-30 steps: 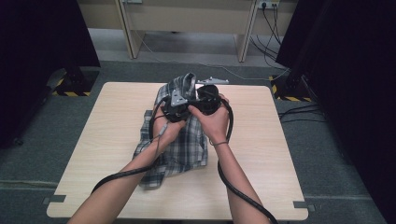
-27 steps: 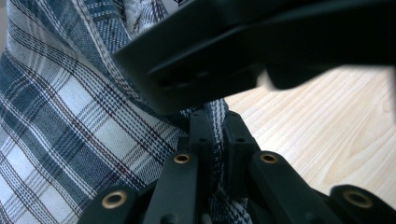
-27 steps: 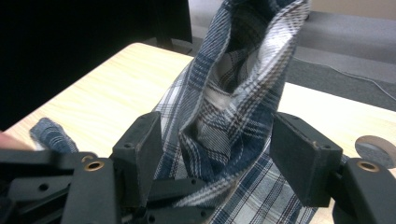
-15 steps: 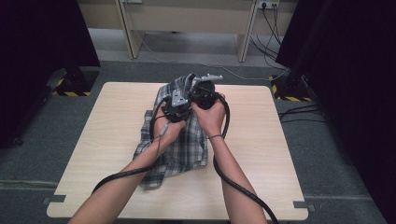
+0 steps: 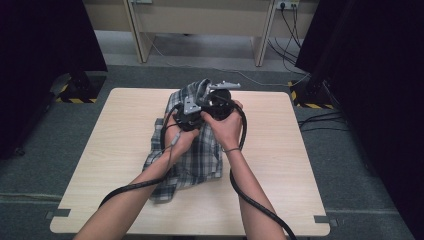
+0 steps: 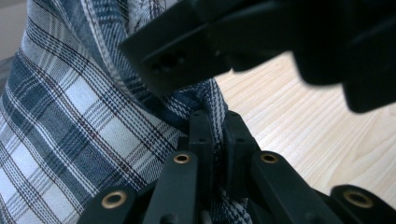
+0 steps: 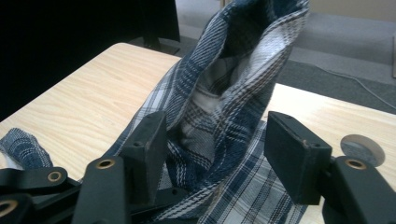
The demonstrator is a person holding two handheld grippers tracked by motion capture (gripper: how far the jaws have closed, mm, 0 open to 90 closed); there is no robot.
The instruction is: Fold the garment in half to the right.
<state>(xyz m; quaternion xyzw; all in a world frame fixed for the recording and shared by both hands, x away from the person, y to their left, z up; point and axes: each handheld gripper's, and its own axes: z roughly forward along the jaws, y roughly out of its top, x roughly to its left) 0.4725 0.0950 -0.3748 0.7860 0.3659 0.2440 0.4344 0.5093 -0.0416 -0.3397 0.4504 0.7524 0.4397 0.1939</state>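
A blue-and-white plaid shirt lies crumpled in the middle of the wooden table, with one fold lifted at its far end. My left gripper is shut on a bunched edge of that fold; in the high view it sits in the person's left hand. Close to its right is my right gripper. Its jaws have just been opening, and my right gripper now stands open. The raised plaid fold is between the pads, which do not press on it.
The table's bare wood stretches left and right of the shirt. A small grey round disc lies on the table past the right jaw. Thick black cables trail back along both forearms. Desk legs and dark curtains stand beyond the table.
Both hands keep their place at the raised fold. The right gripper's grey plate has tipped up a little; the shirt lies as before.
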